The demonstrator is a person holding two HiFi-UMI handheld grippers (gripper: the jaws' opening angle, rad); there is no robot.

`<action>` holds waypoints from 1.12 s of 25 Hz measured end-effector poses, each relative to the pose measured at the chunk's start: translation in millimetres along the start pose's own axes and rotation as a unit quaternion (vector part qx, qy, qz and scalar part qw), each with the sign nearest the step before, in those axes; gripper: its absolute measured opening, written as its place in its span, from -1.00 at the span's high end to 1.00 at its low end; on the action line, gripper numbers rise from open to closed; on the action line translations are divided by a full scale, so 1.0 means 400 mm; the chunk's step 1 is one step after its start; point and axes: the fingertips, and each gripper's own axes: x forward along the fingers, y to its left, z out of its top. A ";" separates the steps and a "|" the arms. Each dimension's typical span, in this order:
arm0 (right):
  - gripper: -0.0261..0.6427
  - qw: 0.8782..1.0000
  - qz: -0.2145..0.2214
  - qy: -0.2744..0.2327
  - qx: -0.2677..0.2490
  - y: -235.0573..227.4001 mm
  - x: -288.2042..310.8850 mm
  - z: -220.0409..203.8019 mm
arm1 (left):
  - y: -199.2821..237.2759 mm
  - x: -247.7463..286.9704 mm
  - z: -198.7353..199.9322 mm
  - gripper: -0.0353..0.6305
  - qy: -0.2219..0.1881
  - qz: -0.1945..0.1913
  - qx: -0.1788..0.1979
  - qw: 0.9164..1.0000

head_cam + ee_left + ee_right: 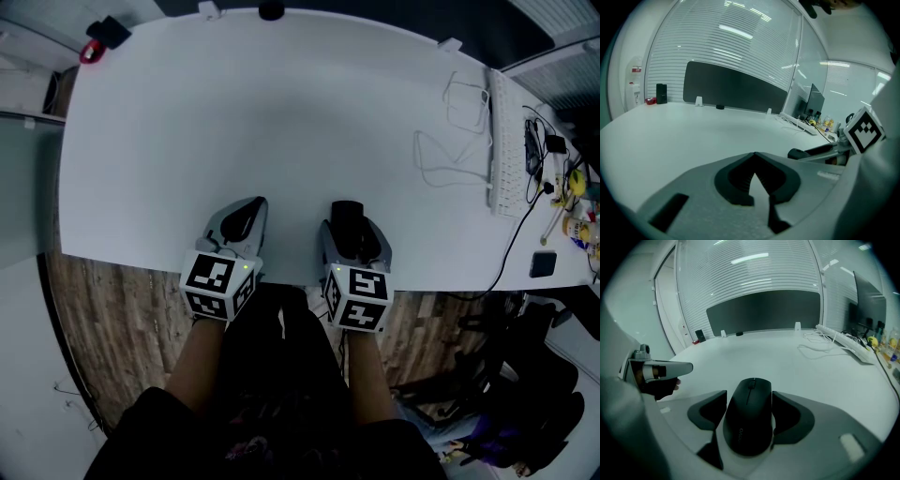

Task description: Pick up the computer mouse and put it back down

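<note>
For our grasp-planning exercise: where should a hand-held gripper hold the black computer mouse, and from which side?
Grip the computer mouse across its two long flanks, mid-body, coming from its rear end. It is narrow across, and its domed top offers no hold. The right hand-held gripper holds it so.

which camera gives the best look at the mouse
The right gripper view: the mouse fills the centre, clamped in the right gripper. The head view shows only its dark top sticking out of that gripper. The left gripper view doesn't show it clearly.
</note>
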 end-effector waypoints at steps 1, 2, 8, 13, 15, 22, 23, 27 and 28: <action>-0.03 1.000 0.001 -0.001 0.000 0.002 0.000 0.001 | 0.000 -0.001 0.001 0.89 -0.001 0.000 0.000 1.000; -0.05 1.000 0.003 -0.002 0.000 0.004 -0.001 0.001 | -0.001 -0.002 0.002 0.89 -0.001 0.000 0.001 1.000; -0.09 1.000 0.000 -0.013 0.001 -0.008 -0.014 0.011 | -0.011 -0.005 0.010 0.89 -0.005 -0.002 0.004 1.000; -0.04 0.999 -0.003 -0.039 0.011 -0.020 -0.045 0.042 | -0.026 -0.012 0.027 0.89 -0.013 -0.003 0.009 1.000; 0.05 0.999 -0.005 -0.052 0.015 -0.026 -0.058 0.061 | -0.035 -0.014 0.037 0.89 -0.017 -0.005 0.013 1.000; 0.34 0.996 -0.018 -0.086 0.005 -0.036 -0.111 0.106 | -0.058 -0.039 0.073 0.89 -0.033 -0.005 0.022 0.999; 0.41 0.996 -0.017 -0.090 0.003 -0.035 -0.118 0.112 | -0.063 -0.042 0.078 0.89 -0.036 -0.005 0.023 0.999; 0.53 0.994 -0.020 -0.108 -0.004 -0.036 -0.148 0.134 | -0.085 -0.055 0.098 0.89 -0.045 -0.007 0.030 0.999; 0.56 0.993 -0.022 -0.114 -0.006 -0.037 -0.158 0.140 | -0.091 -0.059 0.103 0.89 -0.047 -0.007 0.032 0.998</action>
